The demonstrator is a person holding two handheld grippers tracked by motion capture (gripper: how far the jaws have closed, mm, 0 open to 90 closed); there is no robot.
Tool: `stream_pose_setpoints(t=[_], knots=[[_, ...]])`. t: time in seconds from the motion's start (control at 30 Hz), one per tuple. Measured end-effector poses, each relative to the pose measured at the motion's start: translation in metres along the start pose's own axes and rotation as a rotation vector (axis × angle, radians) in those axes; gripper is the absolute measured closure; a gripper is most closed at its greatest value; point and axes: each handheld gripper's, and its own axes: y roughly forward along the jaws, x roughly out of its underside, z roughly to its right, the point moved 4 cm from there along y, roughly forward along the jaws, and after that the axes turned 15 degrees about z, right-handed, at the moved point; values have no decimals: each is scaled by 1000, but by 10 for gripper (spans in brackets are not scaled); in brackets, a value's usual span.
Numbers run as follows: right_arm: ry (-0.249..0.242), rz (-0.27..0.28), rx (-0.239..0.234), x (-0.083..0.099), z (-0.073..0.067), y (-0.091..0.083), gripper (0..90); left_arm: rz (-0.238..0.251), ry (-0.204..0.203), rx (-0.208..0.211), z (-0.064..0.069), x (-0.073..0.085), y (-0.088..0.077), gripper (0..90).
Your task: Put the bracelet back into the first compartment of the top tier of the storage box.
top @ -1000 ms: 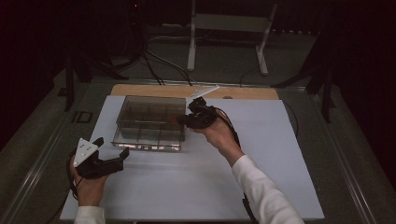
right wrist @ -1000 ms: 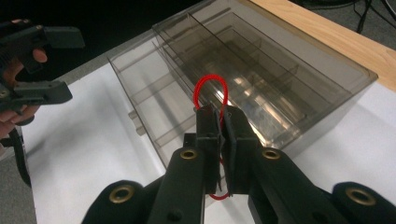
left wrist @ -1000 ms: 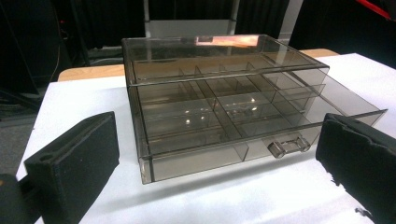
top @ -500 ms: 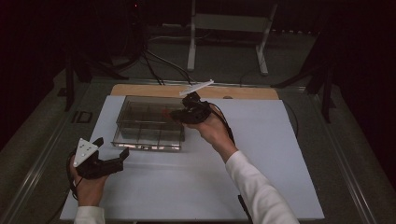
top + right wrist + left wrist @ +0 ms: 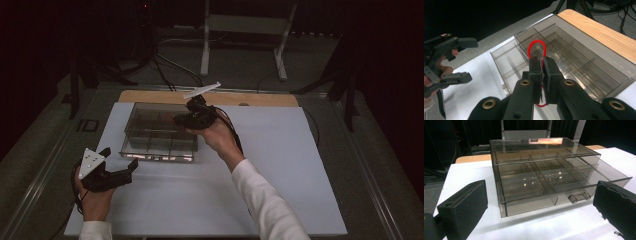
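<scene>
A smoky clear plastic drawer box (image 5: 157,131) stands on the white mat (image 5: 285,165), its lower divided drawer (image 5: 541,186) pulled out toward the front. My right gripper (image 5: 181,120) hovers over the box's right part. It is shut on a thin red loop (image 5: 537,47), which sticks out past the fingertips (image 5: 535,62) above the drawer compartments. My left gripper (image 5: 122,171) rests low at the mat's front left, a little short of the box. Its pads (image 5: 464,206) stand wide apart, with nothing between them, and face the drawer's small handle (image 5: 579,196).
A wooden board (image 5: 150,96) edges the mat behind the box. Cables and a white stand (image 5: 205,45) lie on the dark floor beyond the table. The right half of the mat is bare. In the right gripper view the left gripper (image 5: 459,60) shows at far left.
The right hand has carried its gripper and the red loop a little leftward, further over the box. The left gripper has stayed where it was.
</scene>
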Motion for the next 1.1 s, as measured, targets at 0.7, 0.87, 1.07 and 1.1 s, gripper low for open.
stream_pose_setpoints(t=[0.7, 0.87, 1.07, 1.1], knots=[[10, 44, -32, -7, -17, 21, 867, -1, 2, 0, 0, 0, 0, 10], [12, 49, -40, -6, -21, 26, 867, -1, 2, 0, 0, 0, 0, 10], [13, 53, -50, -5, -27, 32, 868, -1, 3, 0, 0, 0, 0, 10], [14, 53, -53, -5, -28, 33, 867, -1, 4, 0, 0, 0, 0, 10]])
